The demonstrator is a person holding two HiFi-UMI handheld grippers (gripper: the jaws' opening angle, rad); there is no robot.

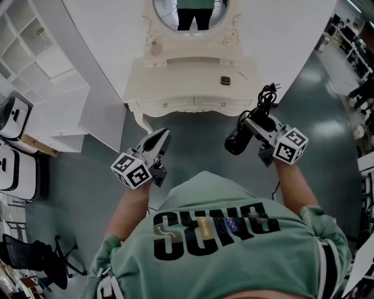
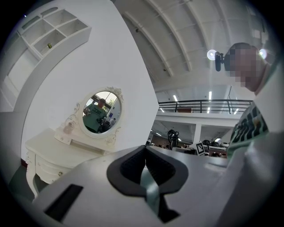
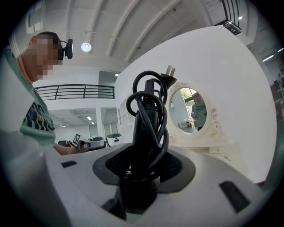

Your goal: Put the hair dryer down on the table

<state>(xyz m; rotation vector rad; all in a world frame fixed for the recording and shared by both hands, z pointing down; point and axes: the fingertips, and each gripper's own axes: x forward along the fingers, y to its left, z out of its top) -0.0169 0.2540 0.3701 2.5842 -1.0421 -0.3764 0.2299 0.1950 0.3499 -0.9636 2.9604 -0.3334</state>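
A: While the right gripper [image 1: 255, 122] hangs in front of the dressing table [image 1: 175, 75], what's it got?
B: Black hair dryer [image 1: 238, 141], pads clamped on the handle w/ the cord [image 1: 267, 97] coiled round it (plug sticks up on top).
A: Where's the dryer vs. the table?
B: In the air over the green floor [image 1: 327, 117], near the table's front edge, not touching it.
A: Left gripper [image 1: 162, 137]?
B: Jaws together, nothing btwn them. It's left of the dryer, well apart.
A: Anything on the tabletop?
B: Small dark object [image 1: 225, 80], right of centre, below the oval mirror [image 1: 190, 14]
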